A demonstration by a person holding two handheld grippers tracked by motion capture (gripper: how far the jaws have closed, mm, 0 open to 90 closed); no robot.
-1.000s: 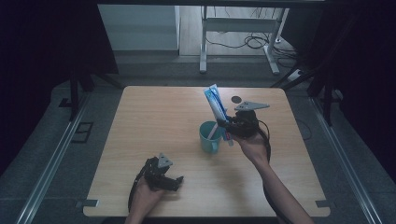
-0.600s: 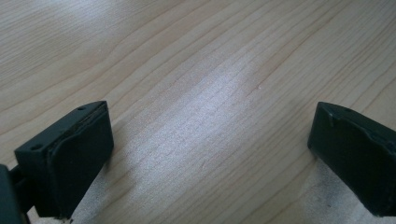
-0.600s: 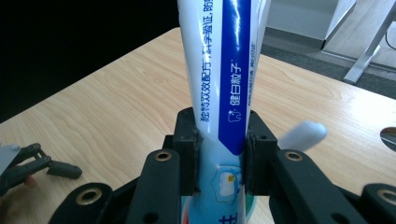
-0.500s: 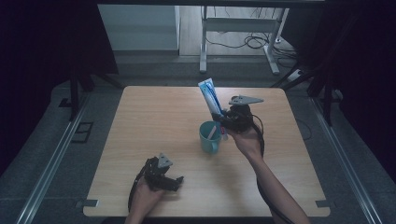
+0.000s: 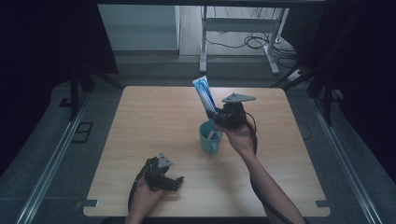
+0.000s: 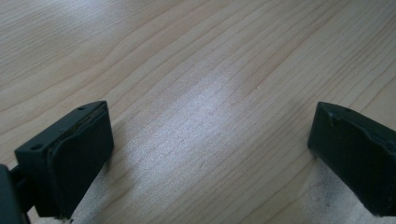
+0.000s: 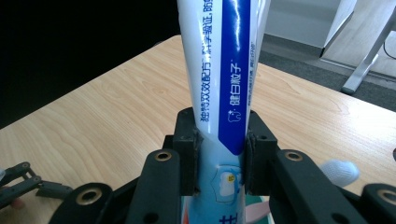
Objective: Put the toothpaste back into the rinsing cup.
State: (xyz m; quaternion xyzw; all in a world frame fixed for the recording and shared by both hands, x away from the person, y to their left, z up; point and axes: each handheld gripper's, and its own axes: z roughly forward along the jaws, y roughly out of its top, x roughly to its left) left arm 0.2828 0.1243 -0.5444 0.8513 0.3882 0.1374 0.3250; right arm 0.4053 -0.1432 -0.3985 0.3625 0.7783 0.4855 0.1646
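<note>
A white and blue toothpaste tube (image 5: 204, 93) stands nearly upright, leaning a little left, with its lower end inside a teal cup (image 5: 209, 139) near the table's middle. My right gripper (image 5: 219, 117) is shut on the tube just above the cup's rim. In the right gripper view the two pads press the tube (image 7: 224, 70) from both sides, my right gripper (image 7: 222, 137) below it. Something pink (image 7: 254, 212) sits in the cup. My left gripper (image 5: 173, 181) rests near the table's front edge; the left gripper (image 6: 210, 140) stands open over bare wood.
The wooden table (image 5: 149, 121) has free room to the left and far side of the cup. A small white rounded object (image 7: 341, 170) lies on the table beside the cup. A white desk frame (image 5: 238, 28) and cables stand on the floor beyond the table.
The right hand has carried the tube a little to the left, so the tube now stands over and in the cup. The left gripper has not moved.
</note>
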